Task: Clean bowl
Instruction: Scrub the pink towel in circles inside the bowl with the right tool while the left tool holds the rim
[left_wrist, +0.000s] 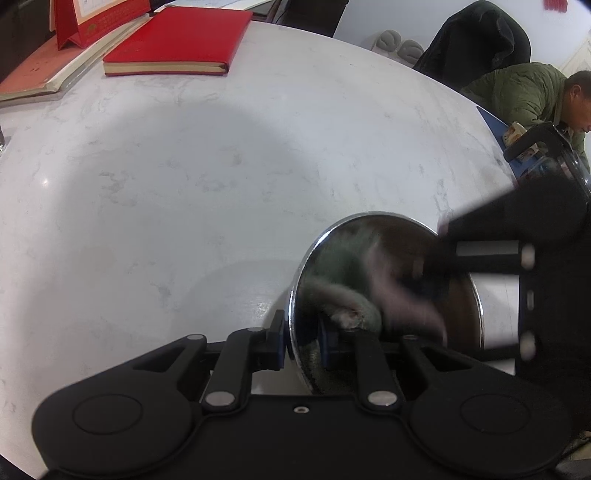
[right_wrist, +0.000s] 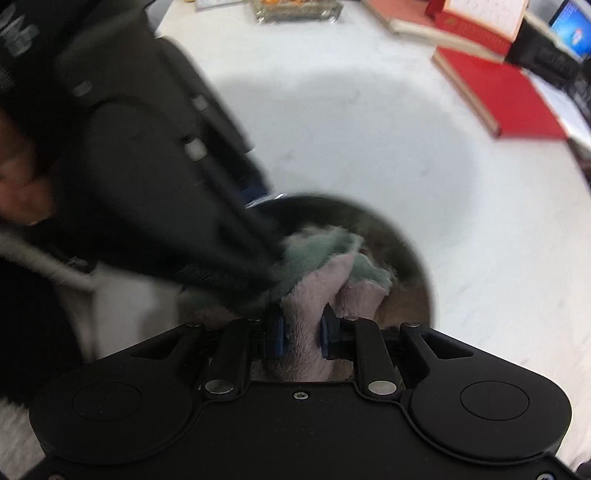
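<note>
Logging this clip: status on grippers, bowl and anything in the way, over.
Left gripper shut on bowl rim. Right gripper shut on cloth, cloth inside bowl. Red notebook far across table, nothing in the way.

A white, faintly grey-veined marble-look desk (left_wrist: 221, 155) carries everything. A red hardcover book (left_wrist: 177, 40) lies flat at its far side, just beside a paler book (left_wrist: 55, 70) on which a red stand-up calendar (left_wrist: 96, 18) sits. A shiny metal bowl (left_wrist: 373, 221) is at the near side, tilted, well apart from the books.
</note>
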